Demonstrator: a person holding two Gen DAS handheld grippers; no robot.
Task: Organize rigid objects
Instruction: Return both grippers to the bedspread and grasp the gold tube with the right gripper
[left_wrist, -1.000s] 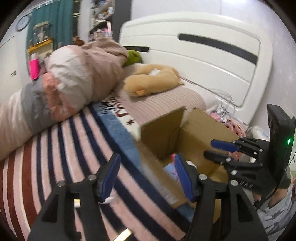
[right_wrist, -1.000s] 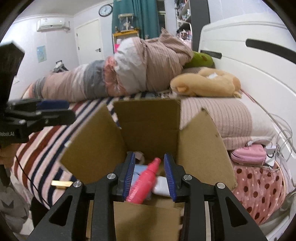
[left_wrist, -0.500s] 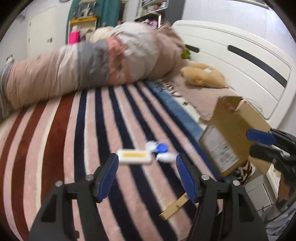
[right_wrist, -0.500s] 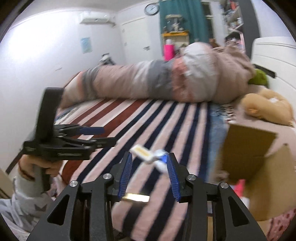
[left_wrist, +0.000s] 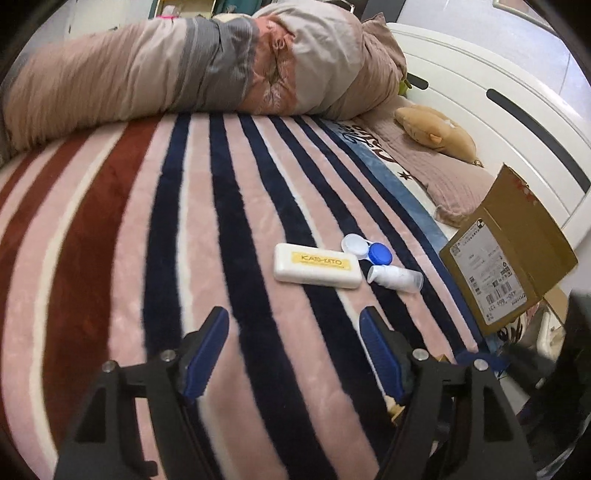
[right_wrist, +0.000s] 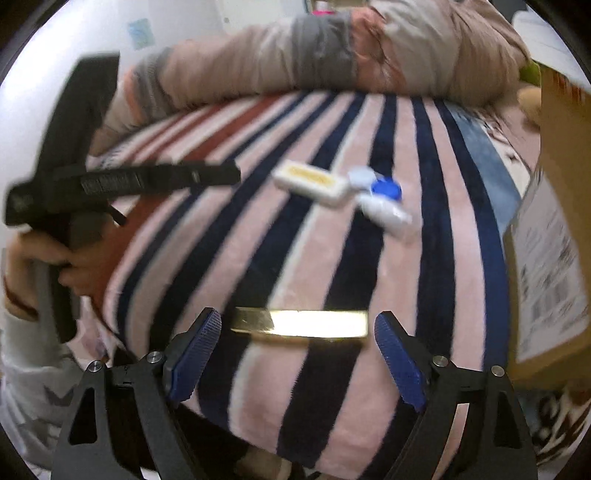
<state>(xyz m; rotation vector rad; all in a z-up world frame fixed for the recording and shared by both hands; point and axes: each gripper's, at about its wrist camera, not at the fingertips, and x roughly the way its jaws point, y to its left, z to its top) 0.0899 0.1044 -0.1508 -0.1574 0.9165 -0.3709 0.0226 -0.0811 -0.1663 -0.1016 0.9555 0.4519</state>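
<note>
On the striped blanket (left_wrist: 110, 229) lie a white case with a yellow label (left_wrist: 317, 265), a white-and-blue contact lens case (left_wrist: 367, 251) and a small white bottle (left_wrist: 394, 277). My left gripper (left_wrist: 293, 350) hovers just short of them, its jaws opening with nothing between them. In the right wrist view the same white case (right_wrist: 312, 181), lens case (right_wrist: 376, 184) and bottle (right_wrist: 386, 214) lie farther off. A shiny gold bar (right_wrist: 299, 323) lies close ahead of my right gripper (right_wrist: 297, 356), whose jaws are opening, empty. The left gripper (right_wrist: 122, 181) shows at the left, held by a hand (right_wrist: 40, 258).
A cardboard box (left_wrist: 506, 251) with a shipping label stands at the bed's right edge. A rolled quilt (left_wrist: 184, 62) runs across the far side. A tan plush toy (left_wrist: 436, 133) lies on the pillow by the white headboard (left_wrist: 498, 85).
Both grippers swung away from the box and down toward the blanket. The right gripper, earlier narrow around a pink bottle over the box, now stands wide and empty. The left jaws widened.
</note>
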